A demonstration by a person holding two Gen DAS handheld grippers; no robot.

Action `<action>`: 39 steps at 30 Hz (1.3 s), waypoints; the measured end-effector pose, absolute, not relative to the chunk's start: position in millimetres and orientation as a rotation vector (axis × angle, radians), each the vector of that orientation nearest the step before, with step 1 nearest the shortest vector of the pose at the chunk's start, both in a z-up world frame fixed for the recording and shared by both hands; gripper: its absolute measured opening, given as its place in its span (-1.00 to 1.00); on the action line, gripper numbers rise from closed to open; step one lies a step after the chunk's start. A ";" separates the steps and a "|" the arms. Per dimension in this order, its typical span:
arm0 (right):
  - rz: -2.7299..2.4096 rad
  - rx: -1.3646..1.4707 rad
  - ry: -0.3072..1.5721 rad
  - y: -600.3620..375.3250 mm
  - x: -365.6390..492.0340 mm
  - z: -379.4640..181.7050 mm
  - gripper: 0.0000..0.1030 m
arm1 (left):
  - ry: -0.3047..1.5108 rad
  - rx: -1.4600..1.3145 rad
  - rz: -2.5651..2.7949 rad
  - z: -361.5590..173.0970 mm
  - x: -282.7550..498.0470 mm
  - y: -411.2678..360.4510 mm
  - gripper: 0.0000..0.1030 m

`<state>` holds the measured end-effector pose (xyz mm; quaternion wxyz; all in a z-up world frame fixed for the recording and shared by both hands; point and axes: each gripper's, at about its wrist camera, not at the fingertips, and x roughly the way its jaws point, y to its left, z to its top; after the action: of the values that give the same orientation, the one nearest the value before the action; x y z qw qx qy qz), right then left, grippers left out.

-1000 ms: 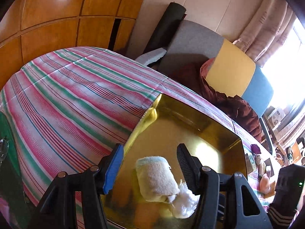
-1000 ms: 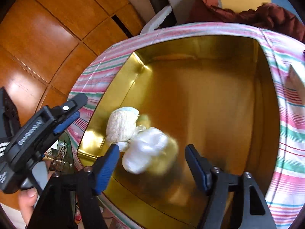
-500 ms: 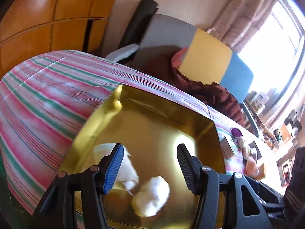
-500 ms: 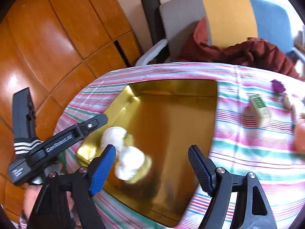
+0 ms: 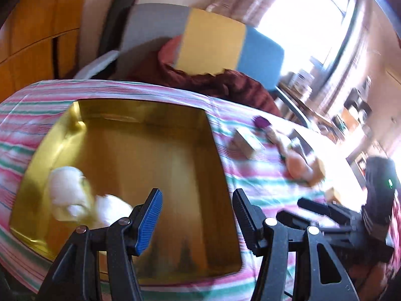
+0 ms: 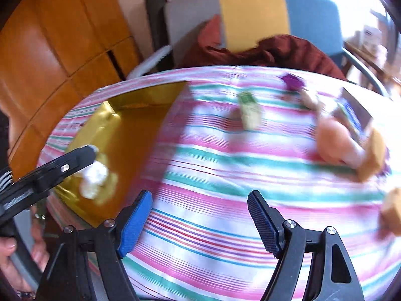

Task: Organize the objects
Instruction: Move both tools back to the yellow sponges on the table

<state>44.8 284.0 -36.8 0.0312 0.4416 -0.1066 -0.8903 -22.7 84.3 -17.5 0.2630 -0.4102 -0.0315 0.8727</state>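
Both tongs, left tongs (image 5: 196, 217) and right tongs (image 6: 199, 222), released and empty, have swung from gold tray (image 5: 150, 115) holding two white bundles (image 5: 66, 190) toward remaining clutter beside it.

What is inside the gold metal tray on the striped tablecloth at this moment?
Two pale bundles lie in the gold metal tray near one corner: a rolled cream sock and a white fluffy wad. The rest of its floor looks bare, though the left gripper's fingers cover its near edge.

Strong daylight from the window (image 5: 308, 17) at the upper right burns out that corner. Both views are motion-blurred, and the fisheye lens bends the edges.
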 end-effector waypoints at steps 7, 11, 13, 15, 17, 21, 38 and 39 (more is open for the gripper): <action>-2.873 1.418 -0.413 360.3 64.6 -40.7 0.58 | 0.009 -1.077 2.234 -19.7 11.0 125.9 0.14; -3.017 1.396 -0.457 406.4 56.4 -29.3 0.58 | 0.043 -1.071 2.196 -22.1 25.4 140.6 0.14; -3.089 1.387 -0.505 429.1 48.1 -22.4 0.58 | 0.050 -1.077 2.187 -23.8 30.3 144.8 0.14; -3.172 1.412 -0.525 452.7 38.1 -19.6 0.57 | 0.048 -1.084 2.176 -25.2 34.8 146.6 0.14; -3.223 1.460 -0.552 473.7 27.1 -20.5 0.45 | 0.053 -1.084 2.178 -25.9 38.2 147.5 0.14; -3.165 1.584 -0.733 506.4 14.5 -36.2 0.16 | 0.079 -1.083 2.175 -26.6 42.6 150.0 0.14; -3.010 1.411 -0.556 444.5 103.8 -35.3 0.42 | 0.088 -1.117 2.150 -39.1 43.8 154.3 0.14; -3.058 1.377 -0.579 454.0 110.4 -28.5 0.51 | 0.085 -1.118 2.147 -39.4 43.9 154.6 0.14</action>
<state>110.4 454.0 -28.5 -0.1304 0.4012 -0.1687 -0.8908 43.9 154.6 -39.4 0.3520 -0.4320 0.0327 0.8297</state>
